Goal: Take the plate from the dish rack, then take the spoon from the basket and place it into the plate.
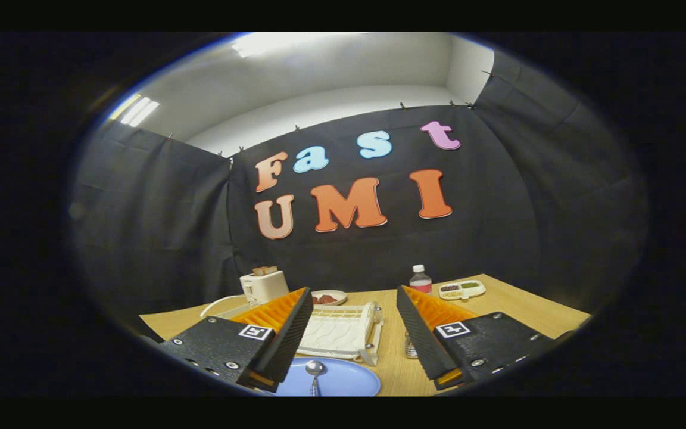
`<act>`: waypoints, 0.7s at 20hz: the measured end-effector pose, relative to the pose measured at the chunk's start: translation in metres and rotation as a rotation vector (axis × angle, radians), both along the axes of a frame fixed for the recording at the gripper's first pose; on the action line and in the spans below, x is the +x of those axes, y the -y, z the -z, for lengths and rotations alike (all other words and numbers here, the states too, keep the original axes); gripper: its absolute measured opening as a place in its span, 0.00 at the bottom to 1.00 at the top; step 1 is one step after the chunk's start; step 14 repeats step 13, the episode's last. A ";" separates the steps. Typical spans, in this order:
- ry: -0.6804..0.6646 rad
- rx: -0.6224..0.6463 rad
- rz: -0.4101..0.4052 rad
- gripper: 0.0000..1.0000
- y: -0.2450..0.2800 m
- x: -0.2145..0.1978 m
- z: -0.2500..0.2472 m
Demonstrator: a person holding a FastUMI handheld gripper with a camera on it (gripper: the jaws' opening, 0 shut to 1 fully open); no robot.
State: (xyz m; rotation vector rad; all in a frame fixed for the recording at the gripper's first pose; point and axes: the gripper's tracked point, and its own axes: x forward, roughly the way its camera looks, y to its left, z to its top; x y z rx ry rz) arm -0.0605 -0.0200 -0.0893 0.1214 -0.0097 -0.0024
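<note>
From the gripper view, the gripper (352, 339) hangs above the wooden table (533, 319) with its fingers spread wide apart and nothing between them. Down low, between the fingers and close in, sits the blue plate (349, 381) flat on the table — and there's the spoon (315, 372) lying in it, bowl end pointing away toward the rack, handle running back under the camera. By the look of it, the job is as good as done.

Just beyond the plate stands the white dish rack (343, 333), no plate in its slots that I can see. Further back: a white toaster (264, 285) with bread poking out, a small dish (329, 296) of something reddish, a bottle (420, 279) with a white cap, and a divided tray (462, 289) of small foods.

On handling — the spoon looks metal, so stiff, light and slick; I'd take it across the handle, not the rounded bowl. The plate looks rigid and shallow, probably slippery, best pinched at the rim.

Writing? The bottle's label is too small to read, and each finger carries a square black-and-white marker, no words.
</note>
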 end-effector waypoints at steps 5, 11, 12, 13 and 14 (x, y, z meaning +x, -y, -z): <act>-0.006 -0.052 0.019 0.87 -0.008 0.009 -0.005; 0.032 -0.099 0.045 0.94 -0.012 0.015 -0.024; 0.036 -0.105 0.051 0.94 -0.012 0.016 -0.026; 0.037 -0.112 0.056 0.95 -0.011 0.017 -0.026; 0.037 -0.112 0.056 0.95 -0.011 0.017 -0.026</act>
